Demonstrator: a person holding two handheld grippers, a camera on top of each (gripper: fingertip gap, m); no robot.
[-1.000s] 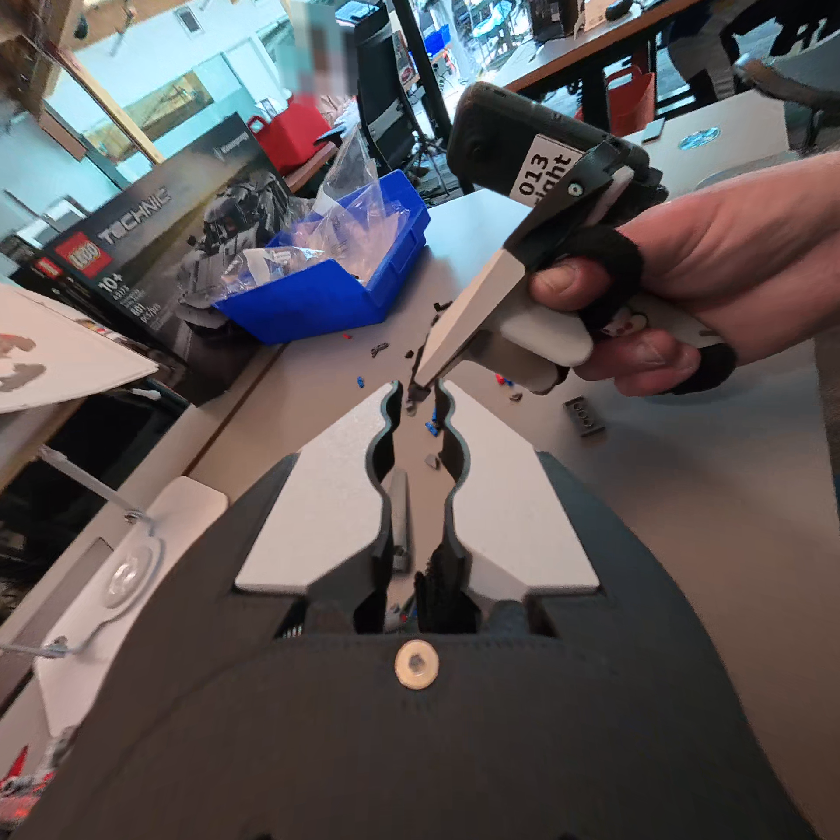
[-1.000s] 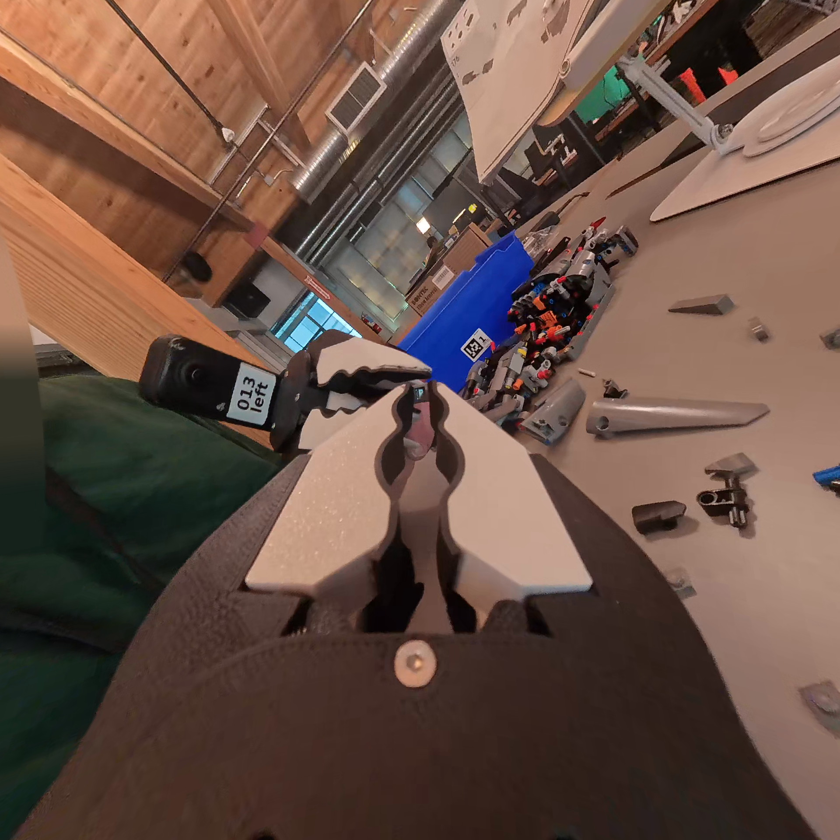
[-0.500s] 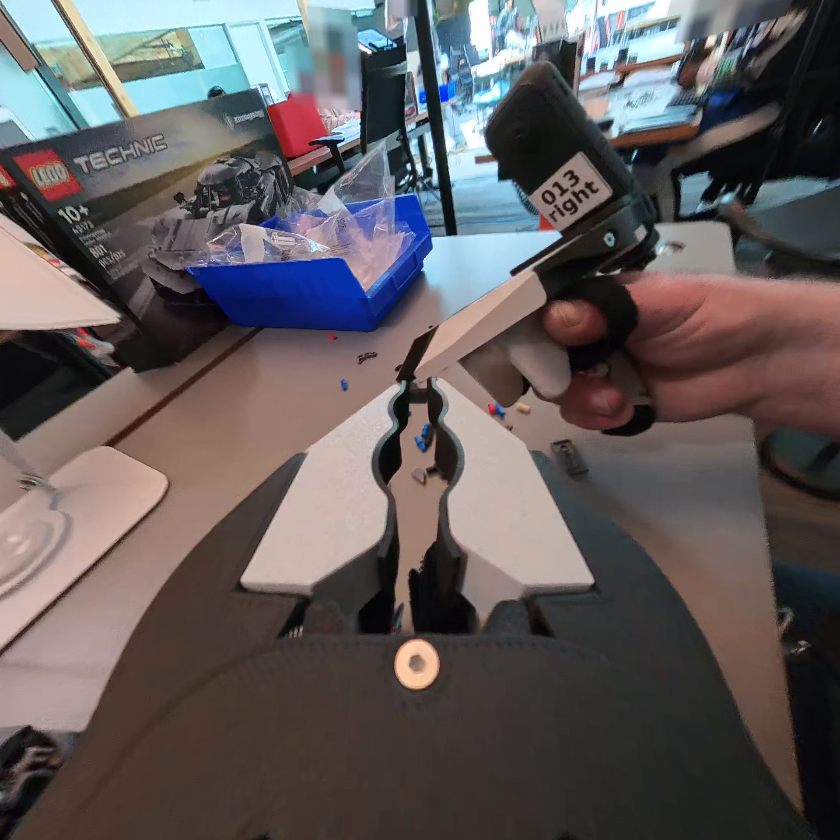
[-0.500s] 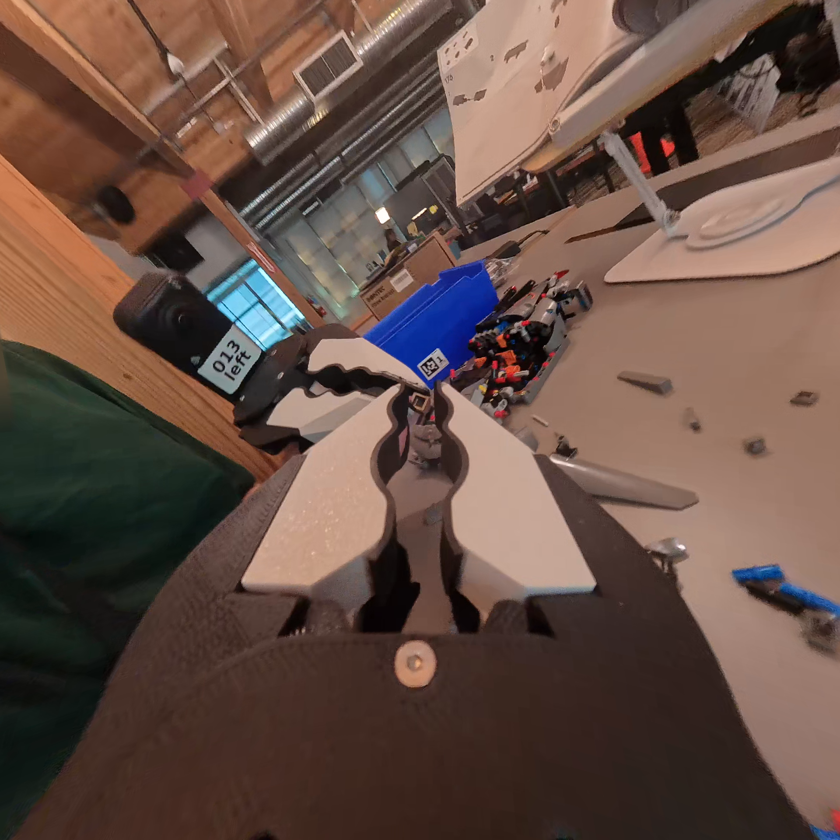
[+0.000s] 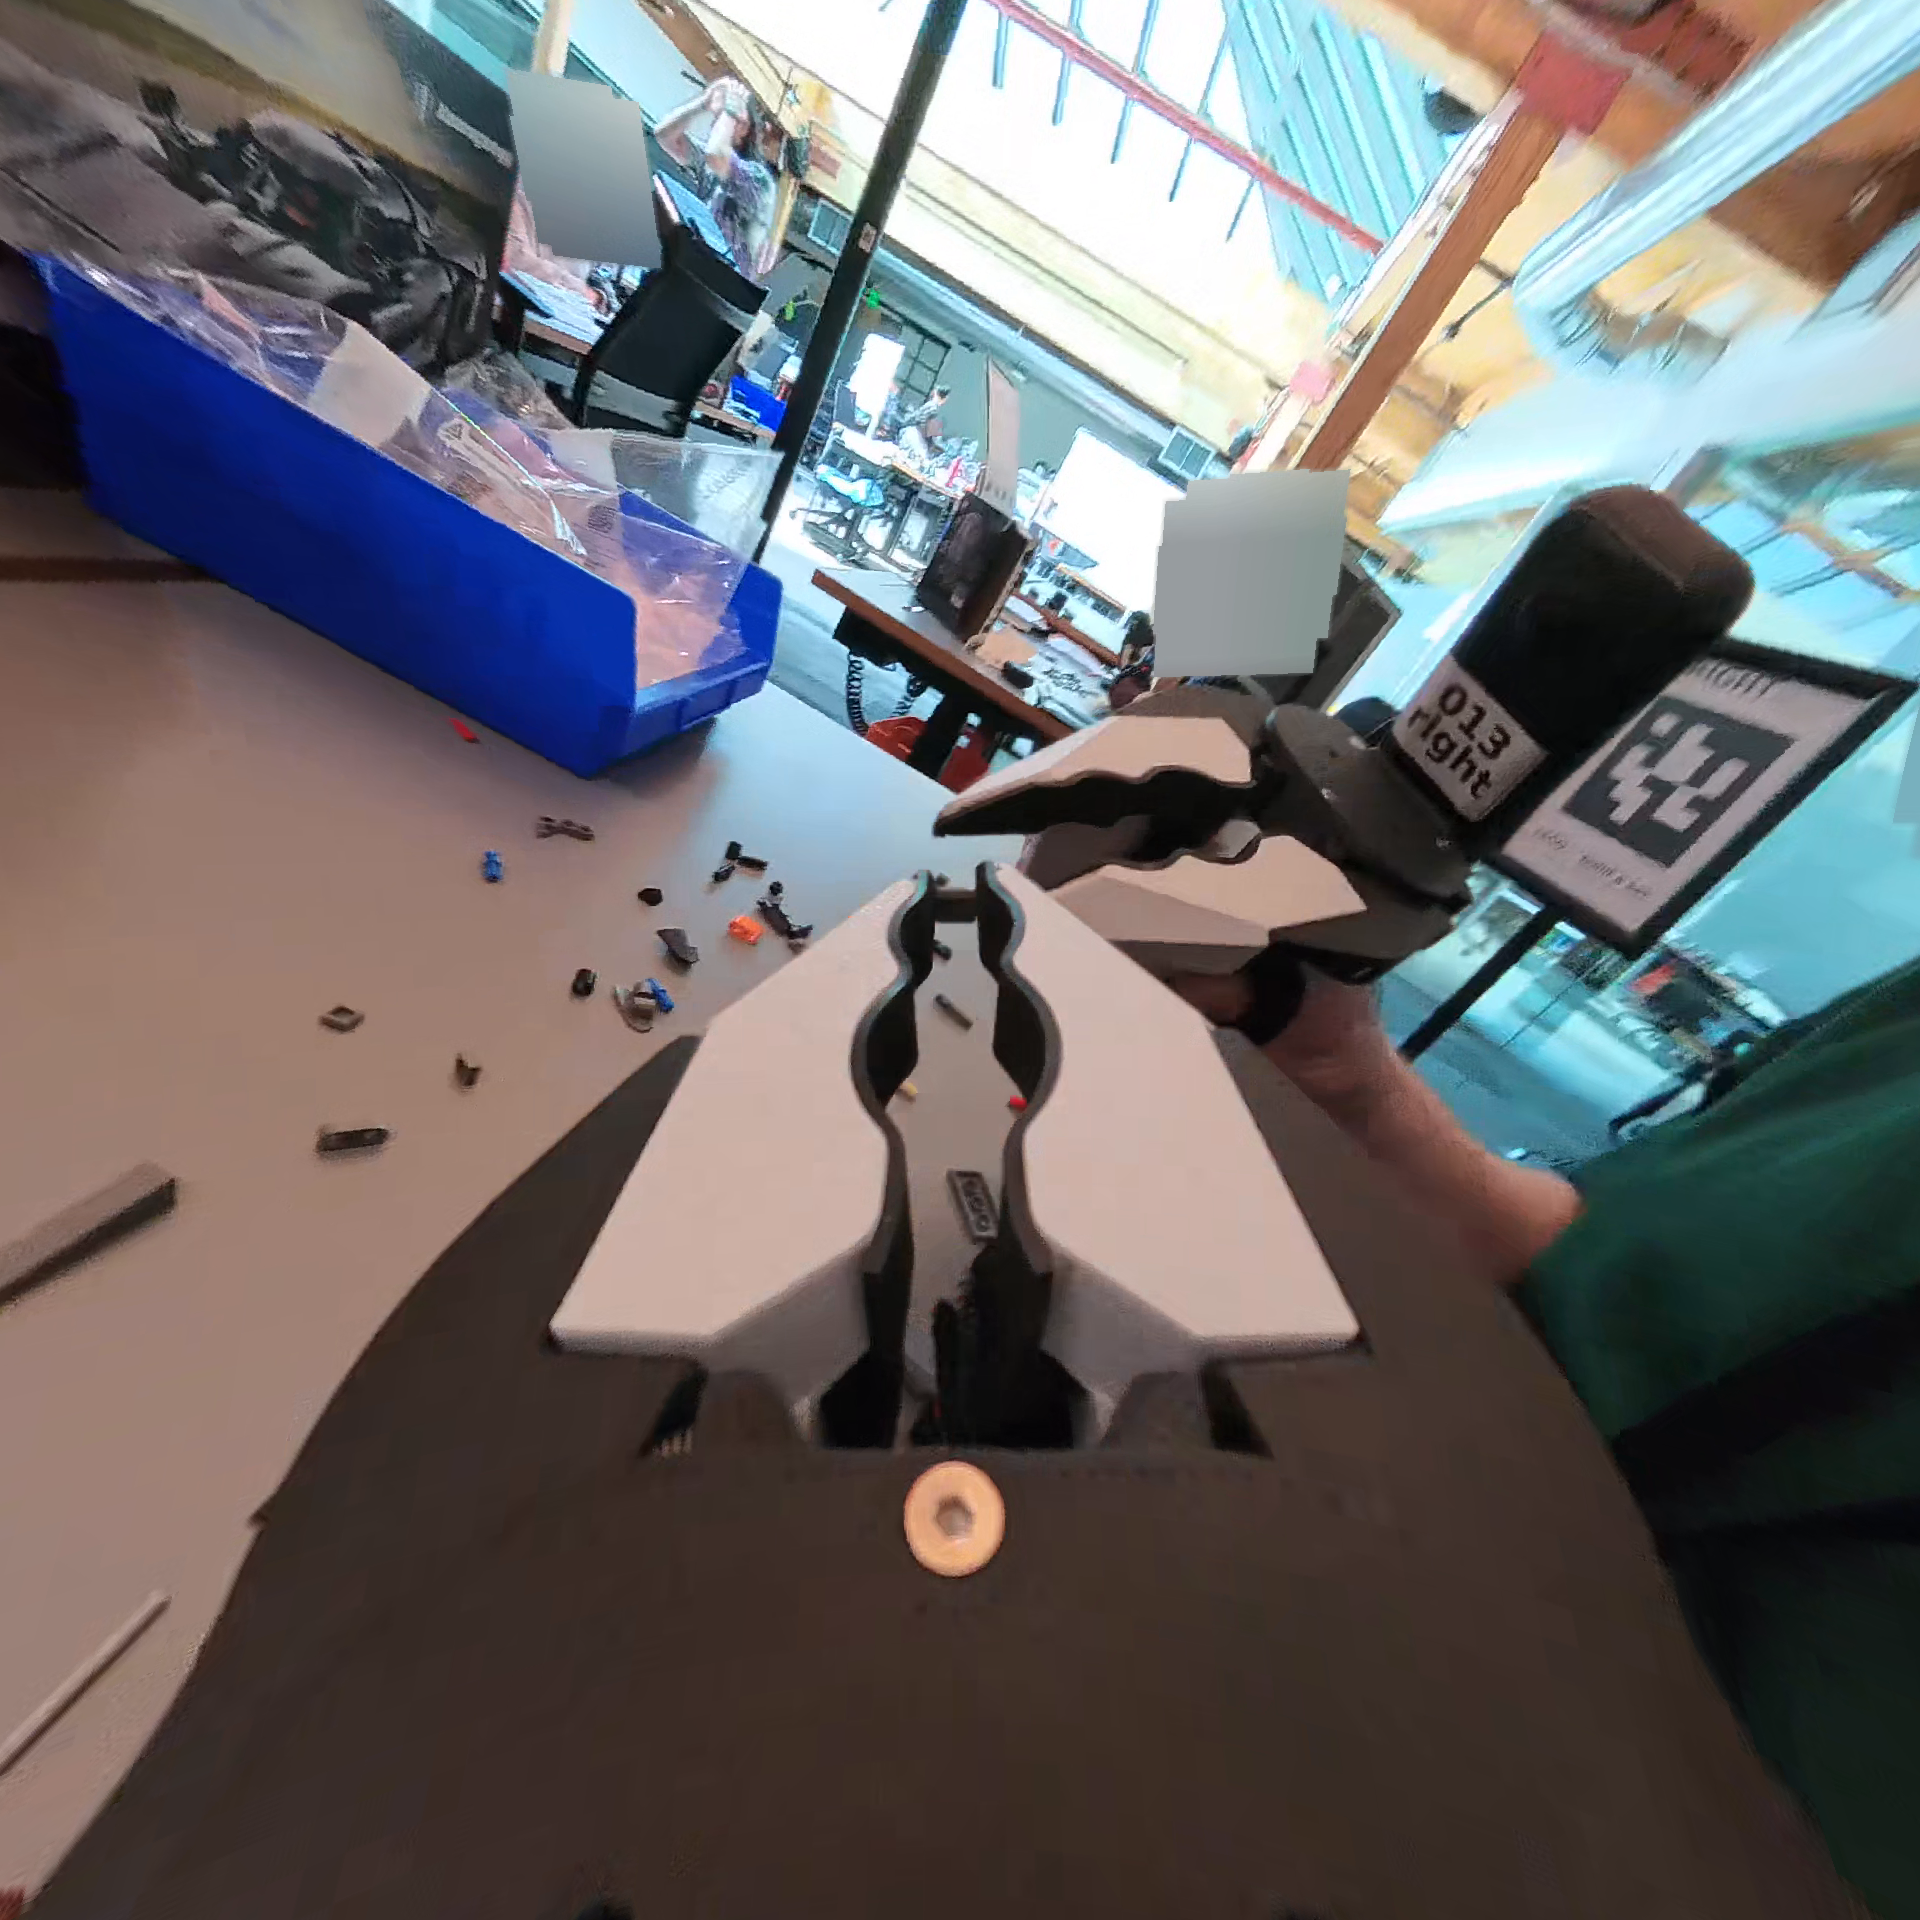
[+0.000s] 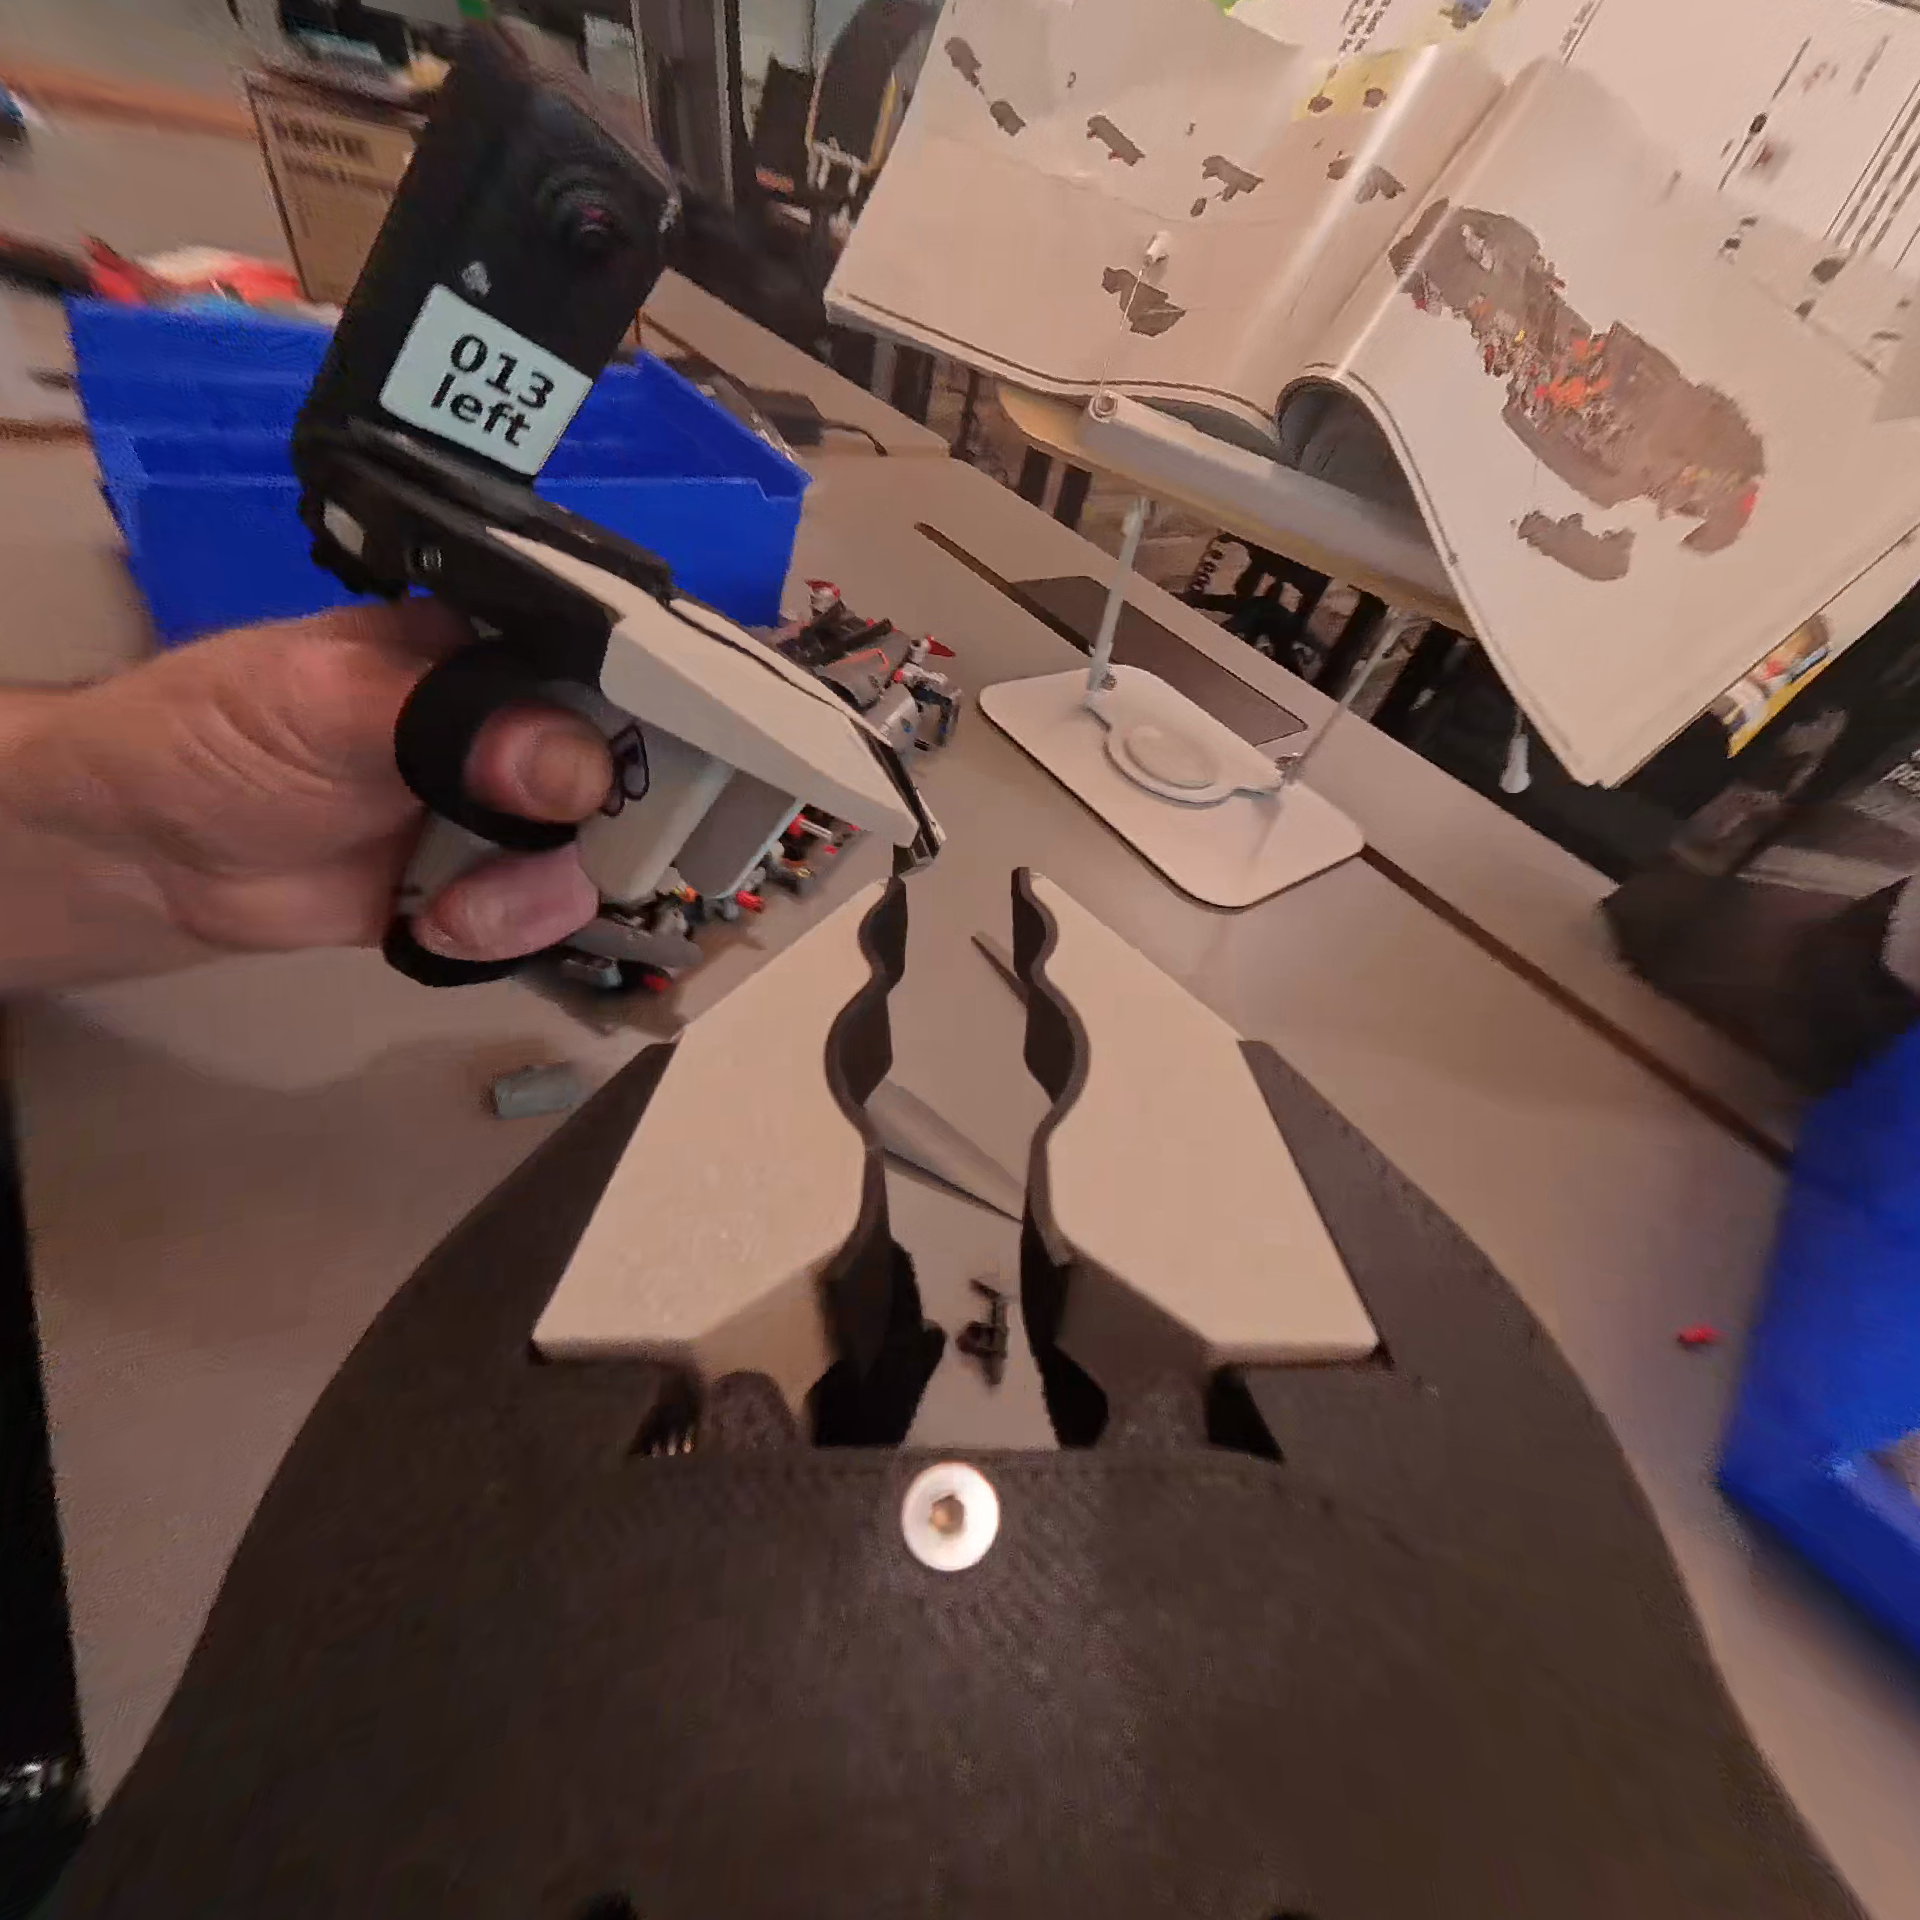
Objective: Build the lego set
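Left gripper (image 5: 954, 902) pinching small dark lego piece (image 5: 954, 906); right gripper (image 6: 956, 883) fingers parted, empty; half-built grey model (image 6: 862, 675) on surface (image 6: 1351, 1039).

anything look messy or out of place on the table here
Somewhat messy: small loose lego pieces lie scattered across the table rather than in the blue bin, which holds clear plastic bags. Nothing looks damaged.
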